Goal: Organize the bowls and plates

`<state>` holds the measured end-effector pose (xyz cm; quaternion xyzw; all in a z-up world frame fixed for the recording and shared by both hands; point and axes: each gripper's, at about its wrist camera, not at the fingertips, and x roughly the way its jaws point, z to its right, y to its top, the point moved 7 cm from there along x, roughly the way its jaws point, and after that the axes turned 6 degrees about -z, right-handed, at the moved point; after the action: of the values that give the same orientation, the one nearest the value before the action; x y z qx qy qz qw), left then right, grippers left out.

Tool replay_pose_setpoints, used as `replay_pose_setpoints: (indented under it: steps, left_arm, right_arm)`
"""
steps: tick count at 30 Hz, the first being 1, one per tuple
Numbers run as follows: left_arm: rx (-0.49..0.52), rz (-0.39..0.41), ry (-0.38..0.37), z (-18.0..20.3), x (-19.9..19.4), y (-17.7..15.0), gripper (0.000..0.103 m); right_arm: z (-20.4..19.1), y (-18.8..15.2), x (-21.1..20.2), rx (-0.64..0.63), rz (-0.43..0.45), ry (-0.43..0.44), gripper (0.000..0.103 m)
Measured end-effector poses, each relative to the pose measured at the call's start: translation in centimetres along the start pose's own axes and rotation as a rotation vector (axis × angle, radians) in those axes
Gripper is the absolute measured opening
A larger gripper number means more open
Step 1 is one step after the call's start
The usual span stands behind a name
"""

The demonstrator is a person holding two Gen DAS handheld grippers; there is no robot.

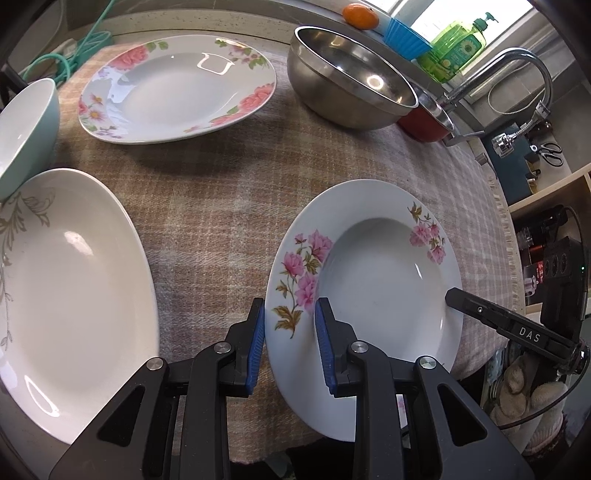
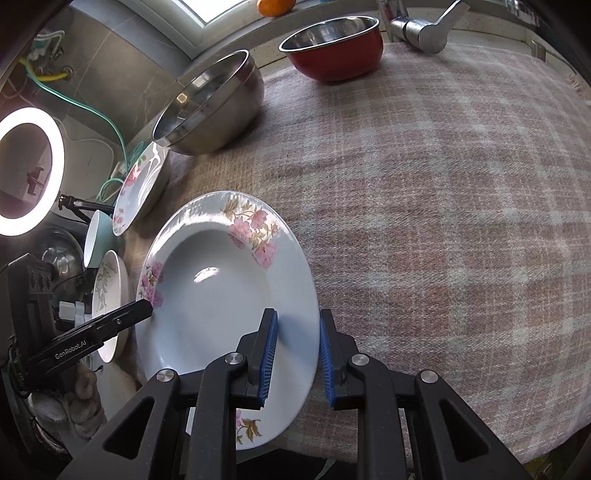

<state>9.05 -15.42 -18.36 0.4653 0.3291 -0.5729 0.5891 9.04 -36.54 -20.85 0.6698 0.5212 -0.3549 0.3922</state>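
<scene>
A white deep plate with pink flowers lies at the near edge of the checked cloth, and its near rim juts past that edge. My left gripper is shut on the plate's left rim, one blue pad above it and one outside it. My right gripper is shut on the opposite rim. Each view shows the other gripper's black finger at the far rim: the right one, the left one. A second floral plate, a gold-leaf plate and a teal bowl sit to the left.
A steel bowl and a red bowl stand at the back near the faucet. On the sill are an orange, a blue cup and a green soap bottle. A ring light glows far left.
</scene>
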Motion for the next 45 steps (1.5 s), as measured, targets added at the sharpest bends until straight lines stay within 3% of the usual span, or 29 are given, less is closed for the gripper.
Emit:
replay_pose_setpoints:
  steps: [16,21,23,25,31,40,45]
  left_arm:
    - [0.028,-0.003,0.005,0.0,0.1,-0.2,0.025]
    - [0.051,0.049,0.028,0.1,-1.2,0.3,0.025]
    - [0.052,0.068,0.045,-0.1,-1.7,0.4,0.025]
    - [0.045,0.077,0.041,-0.4,-2.1,0.3,0.025]
    - [0.010,0.118,0.050,-1.6,-3.8,-0.4,0.025]
    - [-0.077,0.173,0.045,-4.4,-6.7,-2.4,0.025]
    - [-0.130,0.252,0.064,-6.7,-8.8,-3.6,0.028]
  right_arm:
    - [-0.3,-0.2,0.1,-0.006,-0.002,-0.036,0.021]
    - [-0.6,0.0,-0.1,-0.027,0.019,-0.089,0.021]
    - [-0.4,0.2,-0.6,-0.031,0.033,-0.112,0.028]
    - [-0.2,0.4,-1.2,-0.022,0.051,-0.119,0.040]
    - [-0.4,0.8,-3.6,-0.049,0.128,-0.192,0.040]
    - [-4.5,0.9,-5.7,-0.155,0.244,-0.159,0.040]
    - [-6.9,0.8,-5.9,-0.180,0.275,-0.103,0.040]
